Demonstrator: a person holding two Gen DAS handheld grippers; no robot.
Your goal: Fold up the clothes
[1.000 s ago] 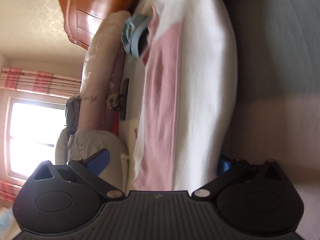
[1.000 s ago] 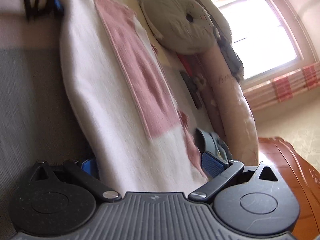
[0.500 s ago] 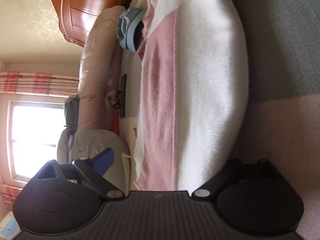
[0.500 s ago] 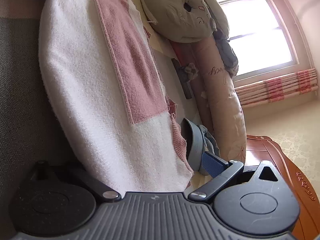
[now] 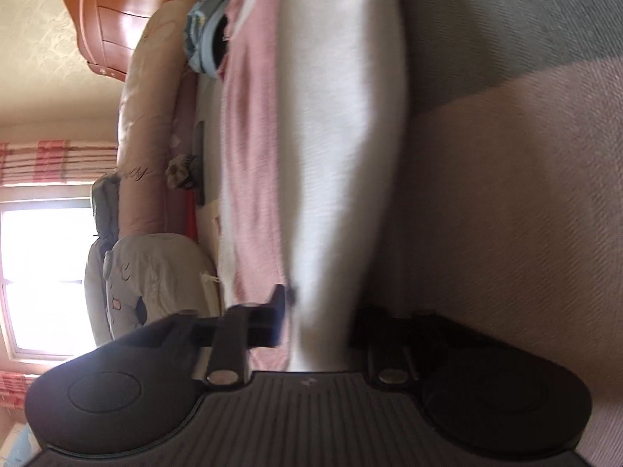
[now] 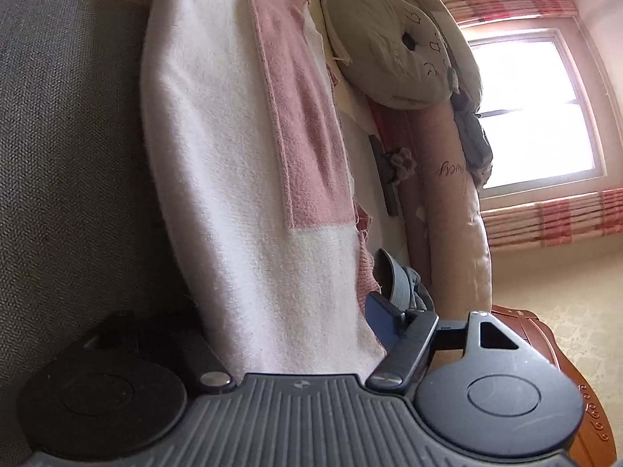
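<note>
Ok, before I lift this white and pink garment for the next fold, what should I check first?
1. Left tongs clamped on the garment: ok, shut on its near end.
2. Right tongs clamped on the other end: not ok, the jaws are closing with the cloth between them but not pinched.
3. Garment lying as one smooth long band: ok in the right wrist view; the left view is blurred.
4. All layers caught in each grip: cannot tell, the undersides are hidden.
5. Blue-grey item clear of the right tongs: cannot tell, it sits right behind one finger.
</note>
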